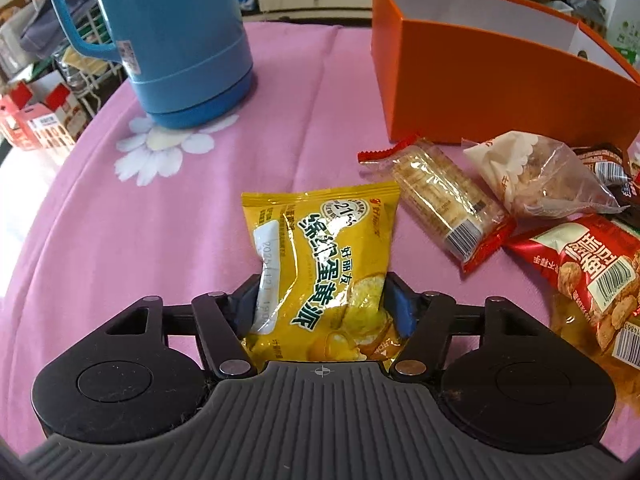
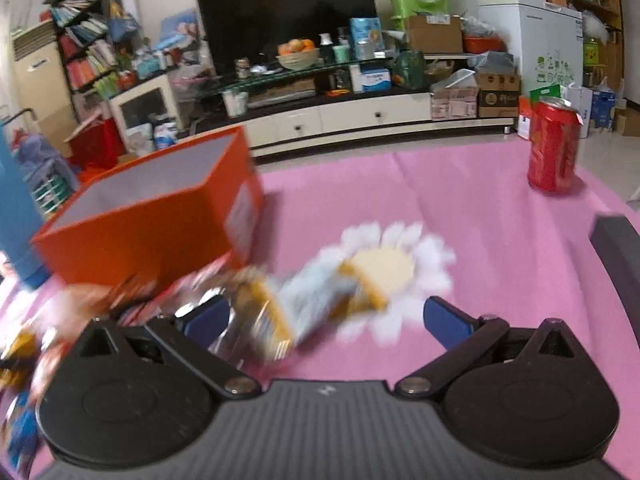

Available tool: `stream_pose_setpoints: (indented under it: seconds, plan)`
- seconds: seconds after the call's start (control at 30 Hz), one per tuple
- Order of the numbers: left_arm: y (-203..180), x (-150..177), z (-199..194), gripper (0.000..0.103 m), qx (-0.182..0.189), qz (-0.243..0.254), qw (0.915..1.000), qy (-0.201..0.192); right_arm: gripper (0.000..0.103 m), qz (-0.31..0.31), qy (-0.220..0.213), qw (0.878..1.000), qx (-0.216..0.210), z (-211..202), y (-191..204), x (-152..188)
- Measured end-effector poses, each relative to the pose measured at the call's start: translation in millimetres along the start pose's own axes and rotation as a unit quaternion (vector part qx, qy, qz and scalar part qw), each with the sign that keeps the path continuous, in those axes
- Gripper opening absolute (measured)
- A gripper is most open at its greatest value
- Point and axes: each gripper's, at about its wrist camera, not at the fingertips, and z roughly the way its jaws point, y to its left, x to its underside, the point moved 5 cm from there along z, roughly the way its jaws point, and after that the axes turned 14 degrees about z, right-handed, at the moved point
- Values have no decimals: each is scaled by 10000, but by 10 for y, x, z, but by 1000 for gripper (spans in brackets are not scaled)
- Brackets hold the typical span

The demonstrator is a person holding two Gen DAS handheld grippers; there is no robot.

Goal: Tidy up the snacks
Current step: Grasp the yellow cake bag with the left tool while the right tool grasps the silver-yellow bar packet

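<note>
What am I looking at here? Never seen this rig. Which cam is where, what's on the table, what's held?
No robot arm here: a person carries a two-finger gripper in each hand, each with a fisheye camera looking forward along its fingers. The black and grey shape at the bottom of each picture is the gripper itself.

Left wrist view: the left gripper is closed on a yellow snack packet. On the pink tablecloth lie a cracker pack, a clear pastry bag and a red snack bag, all in front of an open orange box. A blue jug stands at the left.

Right wrist view: the right gripper is open and holds nothing. The picture is motion-blurred; a yellowish packet lies between its fingers. A red can stands far right.
</note>
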Motion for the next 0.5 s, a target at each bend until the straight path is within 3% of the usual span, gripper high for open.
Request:
stream_pose_setpoints:
  seconds: [0.13, 0.23, 0.4, 0.5]
  plan:
    - [24, -17, 45, 50, 59, -50, 10000, 8, 102, -328, 76, 9984, 461, 623, 111, -265]
    - [54, -24, 77, 54, 82, -90, 9999, 29, 102, -520, 695, 9941, 644, 945, 88, -181]
    - [39, -12, 65, 54, 61, 15, 10000, -45, 102, -907, 887, 9897, 661, 642, -111, 85]
    - [-1, 8, 40, 54, 87, 54, 9999, -60, 102, -802, 876, 9915, 535, 371, -355, 219]
